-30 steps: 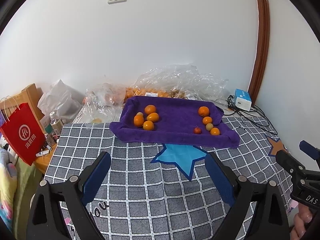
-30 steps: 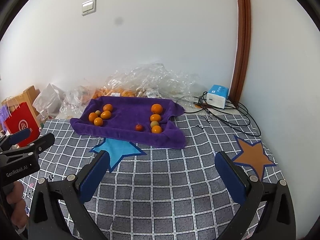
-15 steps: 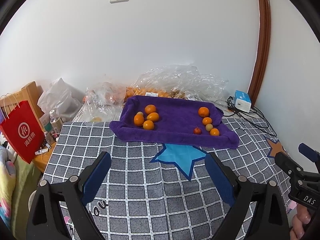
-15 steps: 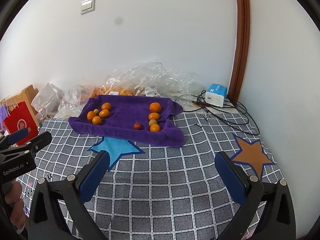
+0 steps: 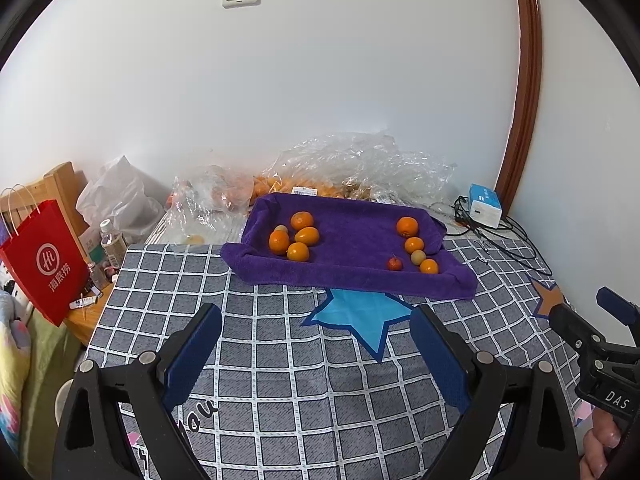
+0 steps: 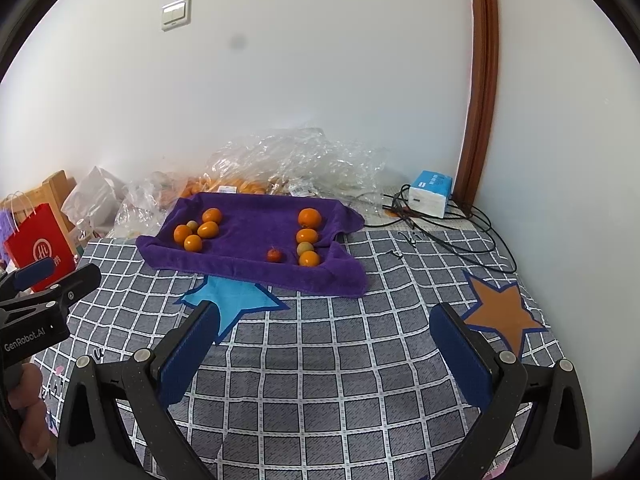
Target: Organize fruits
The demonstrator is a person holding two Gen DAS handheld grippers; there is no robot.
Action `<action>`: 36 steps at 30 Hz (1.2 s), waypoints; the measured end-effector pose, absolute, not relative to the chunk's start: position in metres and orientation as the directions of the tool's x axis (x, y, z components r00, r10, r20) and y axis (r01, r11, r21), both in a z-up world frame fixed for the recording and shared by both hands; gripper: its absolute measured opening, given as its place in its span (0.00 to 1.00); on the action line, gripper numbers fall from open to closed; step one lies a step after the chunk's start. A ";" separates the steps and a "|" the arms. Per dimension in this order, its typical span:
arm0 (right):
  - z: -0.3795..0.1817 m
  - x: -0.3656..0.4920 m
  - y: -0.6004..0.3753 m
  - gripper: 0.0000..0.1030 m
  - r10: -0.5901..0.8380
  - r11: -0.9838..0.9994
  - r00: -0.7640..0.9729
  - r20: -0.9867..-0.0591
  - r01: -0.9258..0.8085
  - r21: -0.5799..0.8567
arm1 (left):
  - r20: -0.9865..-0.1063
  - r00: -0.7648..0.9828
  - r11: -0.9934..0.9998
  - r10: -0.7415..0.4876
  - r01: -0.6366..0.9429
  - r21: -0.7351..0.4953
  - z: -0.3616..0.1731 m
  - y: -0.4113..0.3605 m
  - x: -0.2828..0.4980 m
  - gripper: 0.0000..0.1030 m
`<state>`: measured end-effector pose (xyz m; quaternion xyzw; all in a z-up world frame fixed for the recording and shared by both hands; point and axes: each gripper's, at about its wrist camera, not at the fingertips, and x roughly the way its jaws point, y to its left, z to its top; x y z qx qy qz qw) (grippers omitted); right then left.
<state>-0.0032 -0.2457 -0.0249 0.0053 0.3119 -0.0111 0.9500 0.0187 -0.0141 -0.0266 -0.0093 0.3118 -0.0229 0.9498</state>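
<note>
- Both views have drifted only a little since the earlier frames: the towel sits slightly lower and nearer in the left view, slightly higher in the right view; no fruit has shifted.
- Purple towel (image 5: 352,248) lies mid-frame with raised folded edges, forming a shallow tray on the checked cover (image 5: 280,360).
- Its left end holds a cluster of four oranges (image 5: 296,238) touching one another, plus one small greenish fruit (image 5: 281,229) at the cluster's upper left.
- Its right end holds a loose column of three oranges (image 6: 308,236) with a greenish fruit (image 6: 305,247) between the lower two; a small red fruit (image 6: 274,255) sits apart, left of the column.
- Clear bags (image 5: 360,168) with more orange fruit lie behind the towel against the wall.
- Left gripper (image 5: 316,344) is spread wide and holds nothing, low in frame over the cover.
- Right gripper (image 6: 324,340) is likewise spread and holds nothing.
- Open cover lies between both grippers and the towel's near edge.
- Red bag (image 5: 44,260) stands past the cover's left edge; a blue box (image 6: 430,194) and cables sit at upper right.
</note>
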 end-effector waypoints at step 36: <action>-0.023 -0.005 -0.247 1.00 -0.020 1.000 0.813 -0.581 0.025 0.001 | -0.575 0.817 0.998 -0.056 0.043 -0.035 -0.021 -0.015 0.015 0.92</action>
